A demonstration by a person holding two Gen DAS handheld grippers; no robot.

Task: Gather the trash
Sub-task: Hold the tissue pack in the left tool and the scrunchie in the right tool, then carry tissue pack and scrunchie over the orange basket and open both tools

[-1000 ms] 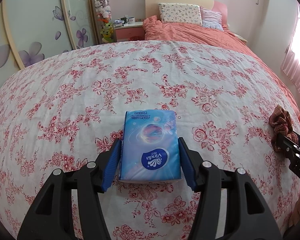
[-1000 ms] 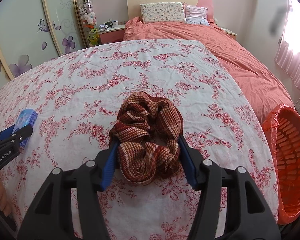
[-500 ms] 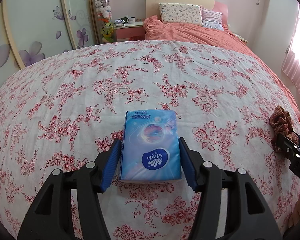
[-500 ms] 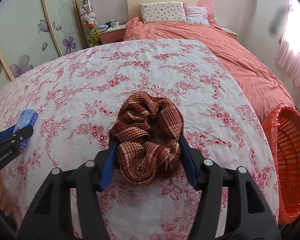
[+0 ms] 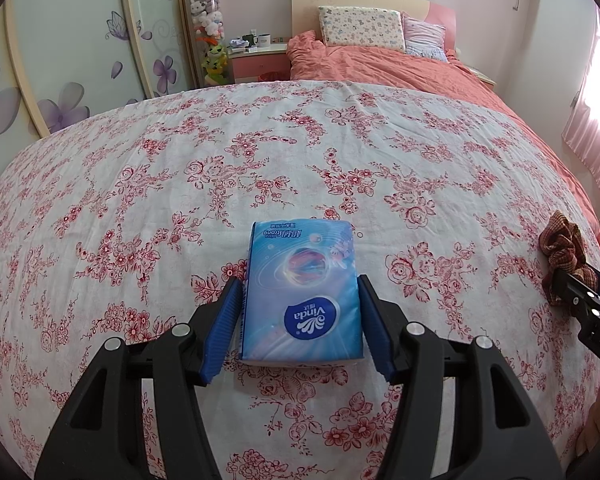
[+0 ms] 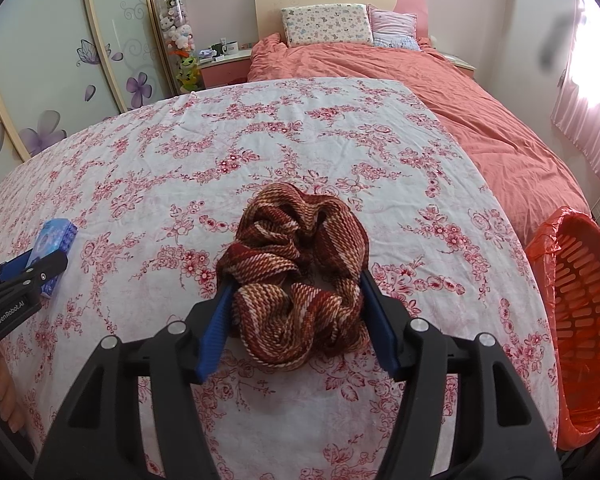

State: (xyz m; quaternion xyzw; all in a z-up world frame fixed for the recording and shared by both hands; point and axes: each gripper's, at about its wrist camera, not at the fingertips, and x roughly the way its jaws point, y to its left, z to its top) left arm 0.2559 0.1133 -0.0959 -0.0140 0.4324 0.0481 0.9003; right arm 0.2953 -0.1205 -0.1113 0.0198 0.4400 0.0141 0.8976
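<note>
1. Centrally, in the left wrist view, the left tongs (image 5: 300, 320) straddle a blue tissue pack (image 5: 302, 288) lying flat on the flowered sheet (image 5: 260, 152); the blue pads (image 5: 224, 320) sit just beside its long edges, and whether they press on it cannot be told.
2. At the right edge of the same view, the right tongs (image 5: 580, 292) appear around a brown knitted scrunchie (image 5: 562, 248).
3. In the right wrist view, the right tongs (image 6: 296, 312) stand half wide with the scrunchie (image 6: 300, 276) between them, at the frame's centre; the fabric touches both pads (image 6: 216, 324), and it rests on the sheet (image 6: 260, 140).
4. At the left edge of this view, the left tongs (image 6: 24, 276) and the tissue pack (image 6: 54, 240) show small; part of a hand (image 6: 4, 396) is seen at the lower left.
5. At the right edge stands an orange bin (image 6: 580, 320) lined with an orange bag, beside the bed.
6. Toward the top of both views lie a salmon quilt (image 6: 420, 80) and pillows (image 6: 326, 24) against the headboard.
</note>
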